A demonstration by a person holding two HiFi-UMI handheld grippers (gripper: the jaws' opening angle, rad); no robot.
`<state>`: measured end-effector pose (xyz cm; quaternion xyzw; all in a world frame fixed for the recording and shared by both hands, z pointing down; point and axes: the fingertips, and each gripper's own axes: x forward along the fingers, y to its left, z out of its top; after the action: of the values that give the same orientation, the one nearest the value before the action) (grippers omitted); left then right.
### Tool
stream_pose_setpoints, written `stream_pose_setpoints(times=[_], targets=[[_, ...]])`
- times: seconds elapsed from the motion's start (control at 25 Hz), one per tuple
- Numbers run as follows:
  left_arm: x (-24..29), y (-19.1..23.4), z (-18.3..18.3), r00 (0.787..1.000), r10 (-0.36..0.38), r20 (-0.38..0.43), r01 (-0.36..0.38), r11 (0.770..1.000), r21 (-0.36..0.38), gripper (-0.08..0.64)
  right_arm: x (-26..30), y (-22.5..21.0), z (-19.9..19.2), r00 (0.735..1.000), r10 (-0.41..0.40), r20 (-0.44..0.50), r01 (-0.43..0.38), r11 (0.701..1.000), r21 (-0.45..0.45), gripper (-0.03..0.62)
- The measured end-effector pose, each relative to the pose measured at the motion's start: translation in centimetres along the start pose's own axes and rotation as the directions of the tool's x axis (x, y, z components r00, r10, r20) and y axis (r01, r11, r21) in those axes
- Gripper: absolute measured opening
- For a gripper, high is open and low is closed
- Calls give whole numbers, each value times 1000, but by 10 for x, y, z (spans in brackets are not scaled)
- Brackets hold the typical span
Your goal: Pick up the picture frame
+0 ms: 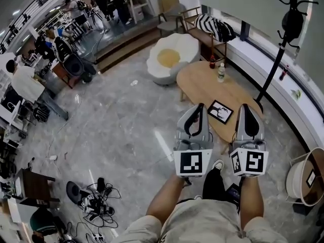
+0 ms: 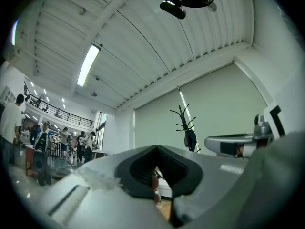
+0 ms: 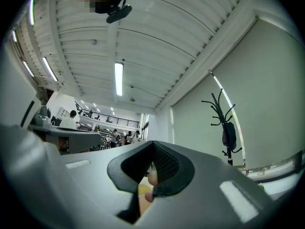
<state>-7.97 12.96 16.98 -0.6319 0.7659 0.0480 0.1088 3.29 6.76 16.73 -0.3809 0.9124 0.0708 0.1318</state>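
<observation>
Jaws on the left gripper [image 2: 156,149] are pressed together at the tips with nothing gripped, only the open loop of their dark pads showing behind them. The right gripper [image 3: 153,144] is clenched the same way and is just as empty. In the head view the two grippers are held side by side, pointing forward, over the near end of one oval wooden table [image 1: 197,87]. One picture frame [image 1: 220,111], black-edged with a dark drawing on white, lies flat on that table. It shows between the two grippers and apart from both. Farther along the tabletop stand two bottles close together: one red bottle [image 1: 212,62] and one clear bottle [image 1: 221,73]. Beyond the table's far end sits one egg-shaped seat [image 1: 171,58], white with a yellow middle. Just beside it is a wooden chair [image 1: 190,15] carrying one striped cushion [image 1: 215,28]. One black coat rack [image 1: 273,67] stands to the table's right, near the wall.
</observation>
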Motion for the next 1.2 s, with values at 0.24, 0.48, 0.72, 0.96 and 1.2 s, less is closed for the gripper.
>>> stream_pose_setpoints(times=[0.24,0.48,0.72,0.96,1.2], targets=[[71,-6,-22,1000,-29,-7,29,1000,-4,5,54,-37,-27,1000,-10,-24,10,1000,-7,2],[159,-12,-40,999,-47,-17,47,999,13,5,121,-91,-46,999,-32,-29,32,999,-13,2],[248,-18,-55,998,-59,-14,59,998,-11,5,190,-144,-64,998,-42,-39,42,999,-13,2],[311,-18,-67,996,-87,-13,87,996,-9,5,239,-172,-78,998,-49,-44,49,999,-5,2],[359,-6,-82,988,-153,-13,153,988,-15,5,273,-194,-91,990,-135,-42,133,990,-42,2]])
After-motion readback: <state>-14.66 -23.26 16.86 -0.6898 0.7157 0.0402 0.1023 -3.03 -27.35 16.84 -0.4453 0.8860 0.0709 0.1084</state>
